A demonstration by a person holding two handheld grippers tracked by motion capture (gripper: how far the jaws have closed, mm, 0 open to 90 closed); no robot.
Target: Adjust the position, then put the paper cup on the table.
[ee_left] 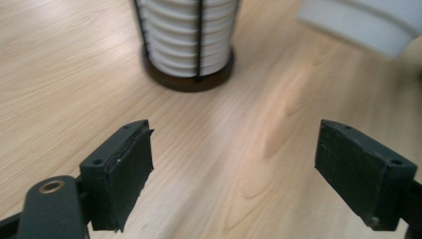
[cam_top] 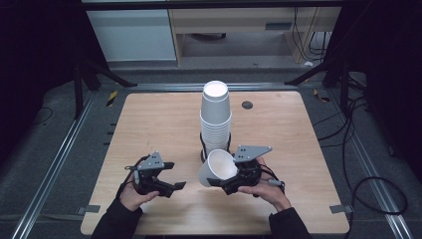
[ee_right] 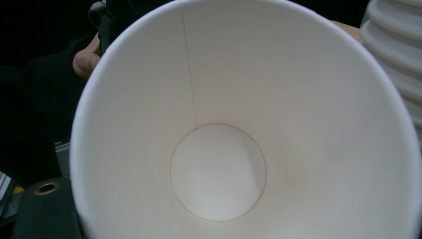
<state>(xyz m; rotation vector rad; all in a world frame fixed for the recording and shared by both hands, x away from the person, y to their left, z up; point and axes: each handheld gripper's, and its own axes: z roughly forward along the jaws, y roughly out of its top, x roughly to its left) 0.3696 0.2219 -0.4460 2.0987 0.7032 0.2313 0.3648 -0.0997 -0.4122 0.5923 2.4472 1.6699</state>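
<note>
A tall stack of upturned white paper cups (cam_top: 215, 114) stands in a wire holder with a dark round base (ee_left: 189, 79) at the middle of the wooden table (cam_top: 159, 124). My right gripper (cam_top: 226, 180) is shut on a single white paper cup (cam_top: 219, 168), held on its side just in front of the stack. In the right gripper view the cup's empty inside (ee_right: 219, 169) faces the camera and hides the jaws. My left gripper (cam_top: 175, 175) hovers to the left of that cup, open, with nothing between its pads (ee_left: 124, 174). The held cup's rim (ee_left: 368, 25) shows at the upper right of the left gripper view.
A small dark grommet (cam_top: 247, 105) sits in the table behind the stack. Metal rails (cam_top: 59, 159) run along both sides of the table, and cables (cam_top: 368, 189) lie on the floor at the right. Pale cabinets (cam_top: 134, 30) stand beyond the far edge.
</note>
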